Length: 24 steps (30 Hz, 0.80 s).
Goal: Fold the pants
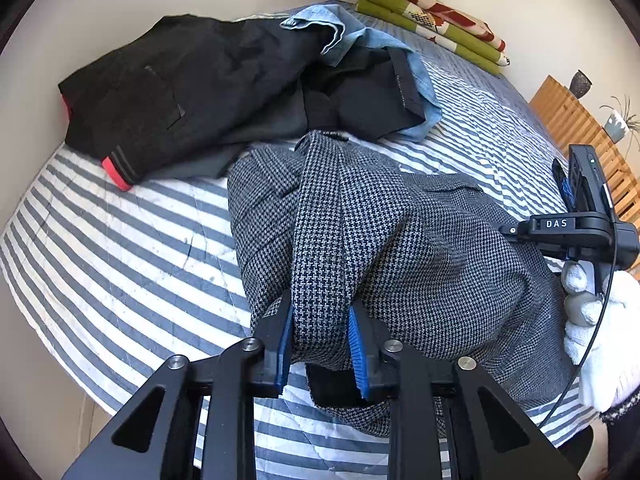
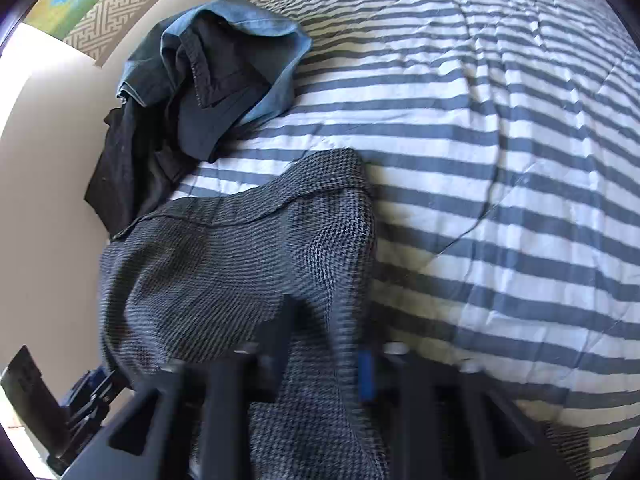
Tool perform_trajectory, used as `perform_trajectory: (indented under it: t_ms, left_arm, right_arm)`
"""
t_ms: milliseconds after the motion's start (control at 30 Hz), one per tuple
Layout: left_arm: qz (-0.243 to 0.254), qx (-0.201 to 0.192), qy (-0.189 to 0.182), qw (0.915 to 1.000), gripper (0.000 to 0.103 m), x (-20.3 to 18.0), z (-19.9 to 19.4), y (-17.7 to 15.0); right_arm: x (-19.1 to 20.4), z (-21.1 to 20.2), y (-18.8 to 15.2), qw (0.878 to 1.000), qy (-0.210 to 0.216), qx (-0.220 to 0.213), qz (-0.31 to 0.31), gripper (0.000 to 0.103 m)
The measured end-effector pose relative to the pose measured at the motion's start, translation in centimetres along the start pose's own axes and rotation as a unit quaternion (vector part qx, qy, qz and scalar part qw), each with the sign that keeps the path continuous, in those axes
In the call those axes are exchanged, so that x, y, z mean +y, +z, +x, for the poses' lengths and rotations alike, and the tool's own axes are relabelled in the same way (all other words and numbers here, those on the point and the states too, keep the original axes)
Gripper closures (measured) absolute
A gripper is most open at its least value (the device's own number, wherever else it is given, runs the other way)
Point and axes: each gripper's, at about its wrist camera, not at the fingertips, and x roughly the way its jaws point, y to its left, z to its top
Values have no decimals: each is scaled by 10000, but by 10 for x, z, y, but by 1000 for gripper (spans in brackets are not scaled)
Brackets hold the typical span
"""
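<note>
Grey houndstooth pants [image 1: 360, 232] lie bunched on the striped bed, part of them lifted. My left gripper [image 1: 322, 312] is shut on a thick fold of this cloth, its blue pads pressing both sides. In the left wrist view the right gripper's body [image 1: 576, 228] shows at the far right, held by a white-gloved hand [image 1: 600, 320] at the pants' right edge. In the right wrist view the same pants [image 2: 240, 264] hang from my right gripper [image 2: 324, 316], shut on a ridge of the fabric. That view is motion-blurred near the fingers.
A heap of black and light-blue garments [image 1: 224, 80] lies behind the pants by the wall, also seen as a dark pile [image 2: 200, 92]. Folded green and red bedding [image 1: 432, 20] sits at the bed's far corner. Striped cover [image 2: 500, 160] stretches right. A wooden slatted piece [image 1: 576, 128] stands beyond the bed.
</note>
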Motion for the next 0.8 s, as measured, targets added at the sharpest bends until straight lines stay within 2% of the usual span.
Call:
perform_trajectory:
  t_ms: [67, 133, 267, 300, 333, 400, 433, 467, 533, 600, 667, 700, 767, 800]
  left_arm:
    - [242, -163, 59, 9996, 86, -11, -10, 14]
    - [438, -390, 63, 9983, 89, -29, -21, 37]
    - [885, -836, -281, 9922, 89, -95, -31, 95]
    - [1045, -830, -470, 9899, 84, -115, -27, 108]
    - [1188, -703, -604, 9886, 69, -134, -19, 119]
    - [1237, -533, -724, 9882, 49, -159, -12, 131]
    - [1266, -609, -829, 9866, 47, -166, -14, 131]
    - [1343, -663, -873, 9849, 46, -170, -16, 127]
    - [1485, -686, -835, 9830, 44, -169, -19, 115]
    - [1524, -546, -745, 9840, 43, -154, -16, 101]
    - [1507, -289, -669, 9859, 42, -135, -10, 80]
    - [1471, -130, -609, 9872, 39, -124, -5, 67]
    - [1419, 186, -600, 9879, 37, -101, 5, 42]
    - [1413, 310, -599, 9877, 36, -88, 12, 31]
  right_arm:
    - [5, -20, -6, 9992, -58, -392, -113, 100]
    - [10, -57, -13, 9952, 15, -933, -281, 100]
    - [-3, -154, -40, 9750, -49, -2200, -304, 100]
    - [-11, -175, -48, 9694, -139, -2440, -228, 100]
    - [-19, -194, -56, 9630, -296, -2674, -138, 100]
    - [-36, -220, -72, 9485, -888, -3041, 44, 100]
    - [-45, -224, -74, 9454, -1216, -3022, 52, 97]
    - [-55, -223, -75, 9485, -1394, -2845, 29, 91]
    - [-82, -218, -79, 9639, -1303, -2316, 156, 73]
    - [-106, -223, -93, 9665, -1229, -2226, 338, 72]
    - [-118, -225, -109, 9680, -1170, -2202, 269, 68]
    - [-123, -225, -117, 9704, -1044, -2162, 240, 65]
    - [-139, -218, -137, 9769, -873, -1941, 208, 48]
    - [-139, -212, -145, 9792, -909, -1804, 175, 47]
